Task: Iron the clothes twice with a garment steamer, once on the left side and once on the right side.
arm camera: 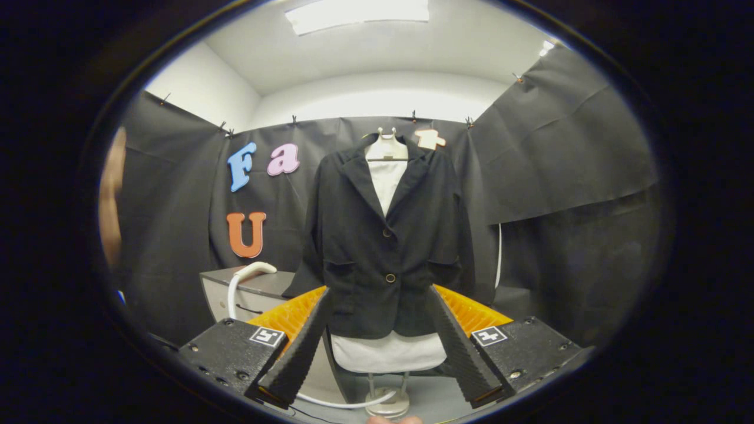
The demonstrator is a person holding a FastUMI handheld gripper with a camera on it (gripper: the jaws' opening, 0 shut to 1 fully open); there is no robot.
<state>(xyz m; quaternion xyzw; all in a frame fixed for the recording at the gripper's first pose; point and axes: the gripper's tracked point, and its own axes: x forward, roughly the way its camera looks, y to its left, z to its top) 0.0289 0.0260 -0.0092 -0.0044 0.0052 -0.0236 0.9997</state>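
We see the gripper (382, 294) with its two fingers spread wide apart, grasping nothing, and the hem of the jacket shows in the gap between them. One dark jacket (386, 235) hangs on a pale dress form (387, 159) straight ahead, beyond the fingers, against the far black wall; we count two buttons down its front, and one pale skirt piece (389, 352) shows beneath the hem. The form rests on one metal stand with a round base (387, 405) on the floor, near the fingers. To the left of the jacket, farther back, stands one grey cabinet (259, 291), and one white steamer hose (238, 288) curves up over its near edge; a white length of hose (341, 404) also runs along the floor toward the stand's base. We cannot make out the steamer head itself. Nothing stands between the fingers and the jacket. At the far left edge of the booth a blurred part of a person (110, 200) shows.
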